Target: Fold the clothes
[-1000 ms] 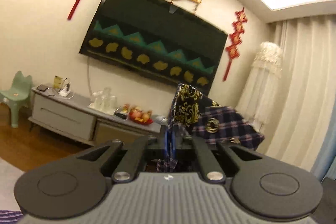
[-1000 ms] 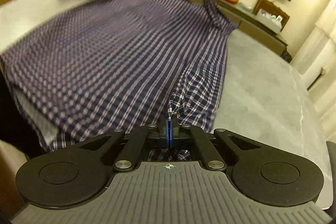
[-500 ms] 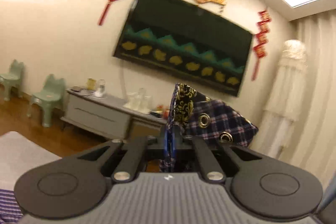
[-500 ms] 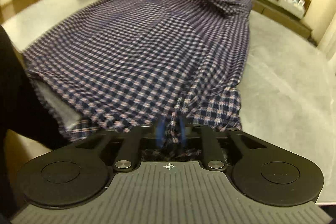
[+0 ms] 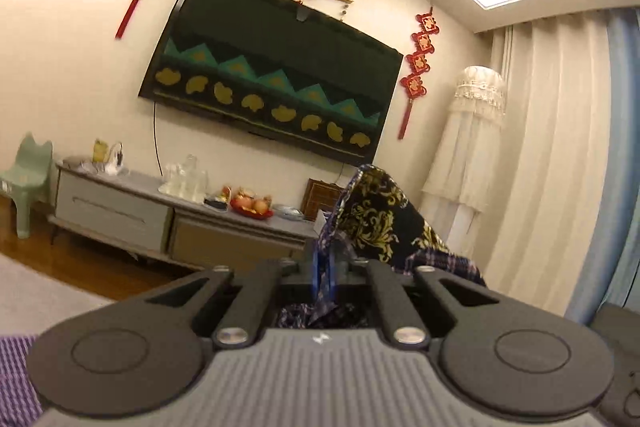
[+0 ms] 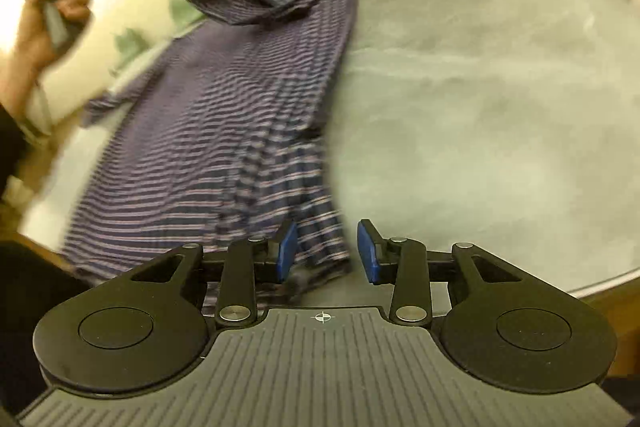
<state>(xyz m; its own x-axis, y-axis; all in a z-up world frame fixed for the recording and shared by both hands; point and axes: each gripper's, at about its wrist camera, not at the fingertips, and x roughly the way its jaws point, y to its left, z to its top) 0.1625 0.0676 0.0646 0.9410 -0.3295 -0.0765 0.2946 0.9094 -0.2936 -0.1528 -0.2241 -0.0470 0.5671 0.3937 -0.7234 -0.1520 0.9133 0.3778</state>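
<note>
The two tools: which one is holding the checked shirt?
The left tool, shut on the lifted shirt part. The right tool has its pads apart, closing, pressing nothing.

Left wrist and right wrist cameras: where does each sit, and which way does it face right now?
Left wrist: on the left gripper, facing level at the wall-mounted television; fingers shut on the navy plaid shirt.
Right wrist: on the right gripper, angled down at the grey table; fingers closing, gripping nothing; the person's left hand shows.
Shared: the shirt and grey sideboard.
</note>
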